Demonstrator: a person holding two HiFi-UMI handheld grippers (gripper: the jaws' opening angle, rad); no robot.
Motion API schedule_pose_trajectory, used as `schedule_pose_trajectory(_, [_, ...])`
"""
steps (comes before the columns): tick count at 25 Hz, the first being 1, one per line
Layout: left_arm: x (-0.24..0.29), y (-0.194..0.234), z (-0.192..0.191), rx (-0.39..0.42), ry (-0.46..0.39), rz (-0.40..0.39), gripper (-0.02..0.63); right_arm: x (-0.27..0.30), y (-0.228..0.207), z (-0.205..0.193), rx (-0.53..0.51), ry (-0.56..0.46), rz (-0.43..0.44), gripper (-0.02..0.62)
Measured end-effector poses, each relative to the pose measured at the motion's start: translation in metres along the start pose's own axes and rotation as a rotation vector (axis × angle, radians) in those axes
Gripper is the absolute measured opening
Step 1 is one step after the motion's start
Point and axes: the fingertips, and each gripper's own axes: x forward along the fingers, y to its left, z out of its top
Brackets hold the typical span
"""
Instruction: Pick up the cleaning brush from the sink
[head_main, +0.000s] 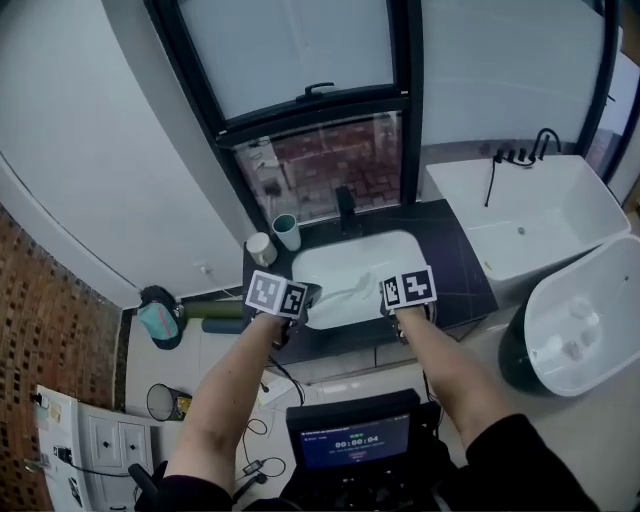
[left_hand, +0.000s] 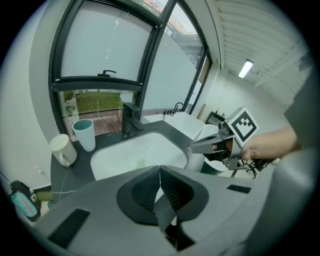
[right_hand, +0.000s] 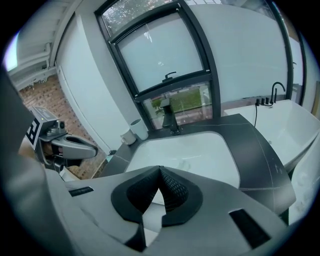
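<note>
The white sink (head_main: 385, 252) is set in a dark counter below the window. A pale, faint shape that looks like the cleaning brush (head_main: 345, 293) lies in the basin near its front edge. It shows as a dim mark (left_hand: 140, 162) in the left gripper view. My left gripper (head_main: 303, 300) hovers over the sink's front left rim with its jaws shut and nothing between them (left_hand: 160, 171). My right gripper (head_main: 393, 298) hangs over the front right rim, jaws also shut and empty (right_hand: 160, 171). Neither touches the brush.
A black faucet (head_main: 346, 210) stands behind the basin. A white mug (head_main: 260, 247) and a teal cup (head_main: 286, 231) sit on the counter's back left corner. A white bathtub (head_main: 540, 215) and a round white fixture (head_main: 585, 320) lie to the right. A screen (head_main: 355, 438) sits below my arms.
</note>
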Motion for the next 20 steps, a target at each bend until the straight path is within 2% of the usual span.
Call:
schedule_pose_trajectory(5, [0.031, 0.052, 0.029, 0.016, 0.048, -0.022, 0.008, 0.046, -0.015, 0.038, 0.043, 0.007, -0.015, -0.026])
schedule_pose_trajectory(8, [0.052, 0.085, 0.038, 0.046, 0.085, -0.052, 0.078, 0.075, -0.02, 0.054, 0.089, 0.001, -0.049, -0.026])
schedule_pose_trajectory(9, [0.059, 0.097, 0.039, 0.054, 0.096, -0.065, 0.08, 0.085, -0.02, 0.061, 0.101, -0.005, -0.066, -0.026])
schedule_pose_trajectory(11, [0.073, 0.121, 0.032, 0.079, 0.143, -0.107, 0.082, 0.106, -0.016, 0.069, 0.136, -0.012, -0.098, -0.026])
schedule_pose_trajectory(13, [0.088, 0.145, 0.025, 0.114, 0.206, -0.15, 0.151, 0.126, -0.01, 0.076, 0.179, -0.022, -0.122, -0.026])
schedule_pose_trajectory(15, [0.108, 0.169, 0.022, 0.131, 0.258, -0.172, 0.164, 0.144, -0.004, 0.085, 0.215, -0.037, -0.13, -0.026])
schedule_pose_trajectory(17, [0.129, 0.188, 0.013, 0.119, 0.311, -0.189, 0.198, 0.158, -0.001, 0.085, 0.239, -0.035, -0.132, -0.026])
schedule_pose_trajectory(20, [0.161, 0.192, -0.005, 0.088, 0.395, -0.247, 0.229, 0.17, -0.01, 0.071, 0.272, -0.018, -0.142, -0.026])
